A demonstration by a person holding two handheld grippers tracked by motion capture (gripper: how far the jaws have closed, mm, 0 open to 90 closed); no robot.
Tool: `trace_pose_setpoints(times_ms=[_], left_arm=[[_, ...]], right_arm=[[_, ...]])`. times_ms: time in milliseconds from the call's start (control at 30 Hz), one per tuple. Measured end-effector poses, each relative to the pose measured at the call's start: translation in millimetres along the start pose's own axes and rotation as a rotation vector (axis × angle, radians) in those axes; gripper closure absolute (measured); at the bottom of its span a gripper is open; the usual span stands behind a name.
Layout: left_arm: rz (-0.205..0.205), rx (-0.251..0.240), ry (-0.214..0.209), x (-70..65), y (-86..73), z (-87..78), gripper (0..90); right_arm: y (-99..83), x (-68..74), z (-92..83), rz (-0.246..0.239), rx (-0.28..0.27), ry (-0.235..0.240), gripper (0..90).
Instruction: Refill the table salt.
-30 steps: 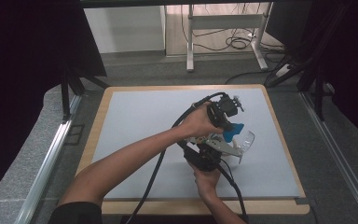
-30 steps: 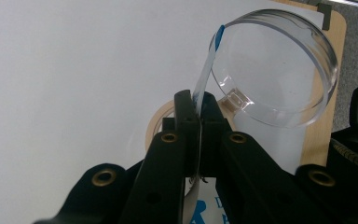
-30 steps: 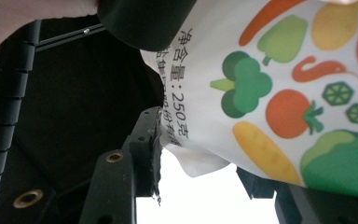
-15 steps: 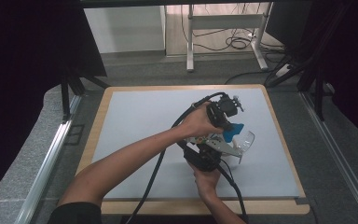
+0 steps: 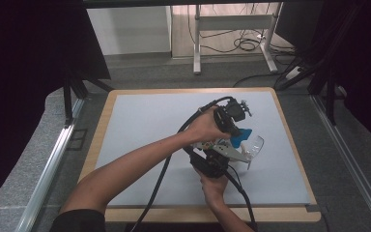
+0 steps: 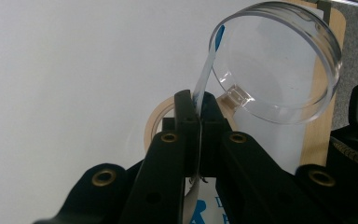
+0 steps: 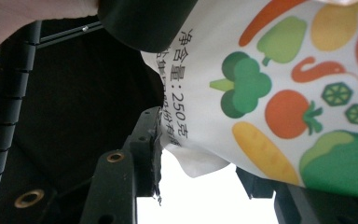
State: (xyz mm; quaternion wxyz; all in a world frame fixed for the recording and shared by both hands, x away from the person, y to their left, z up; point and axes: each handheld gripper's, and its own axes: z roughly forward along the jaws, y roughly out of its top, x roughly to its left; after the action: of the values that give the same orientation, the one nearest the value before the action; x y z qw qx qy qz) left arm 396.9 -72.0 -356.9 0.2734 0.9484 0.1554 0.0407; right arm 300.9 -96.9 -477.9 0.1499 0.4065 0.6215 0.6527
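A white packet (image 7: 279,79) printed with vegetables and with a blue top (image 5: 240,136) hangs between my two grippers over the right middle of the table. My left gripper (image 6: 199,109) is shut on the packet's thin upper edge (image 6: 208,60); in the high view that left gripper (image 5: 235,131) is reached in from the left. From below, my right gripper (image 7: 203,163) is shut on the packet's lower end, with the right gripper (image 5: 219,153) just under the left hand. A clear round container (image 6: 279,60) tilts right beyond the packet's edge; the same container (image 5: 254,147) rests on the mat.
A white mat (image 5: 149,125) covers the wooden table top (image 5: 290,145), whose right edge lies close to the container. Black cables (image 5: 159,179) trail from both grippers toward the front edge. A metal frame (image 5: 232,29) and floor cables stand beyond the table.
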Motion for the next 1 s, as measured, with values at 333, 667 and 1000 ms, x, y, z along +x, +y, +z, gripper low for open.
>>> trace_pose_setpoints(times_ms=[333, 667, 1000], left_arm=[[0.002, 0.002, -0.004, -0.2, 1.2, 1.6, 90.0], [0.006, 0.004, -0.006, -0.8, 2.4, 2.3, 90.0], [0.006, 0.005, -0.006, -1.5, 2.7, 2.7, 90.0]], right_arm=[[-0.8, -0.6, -0.7, 0.009, -0.007, -0.004, 56.0], [0.3, -1.0, -1.8, 0.007, -0.011, -0.008, 56.1], [0.8, -1.5, -1.9, 0.004, -0.016, -0.011, 56.2]])
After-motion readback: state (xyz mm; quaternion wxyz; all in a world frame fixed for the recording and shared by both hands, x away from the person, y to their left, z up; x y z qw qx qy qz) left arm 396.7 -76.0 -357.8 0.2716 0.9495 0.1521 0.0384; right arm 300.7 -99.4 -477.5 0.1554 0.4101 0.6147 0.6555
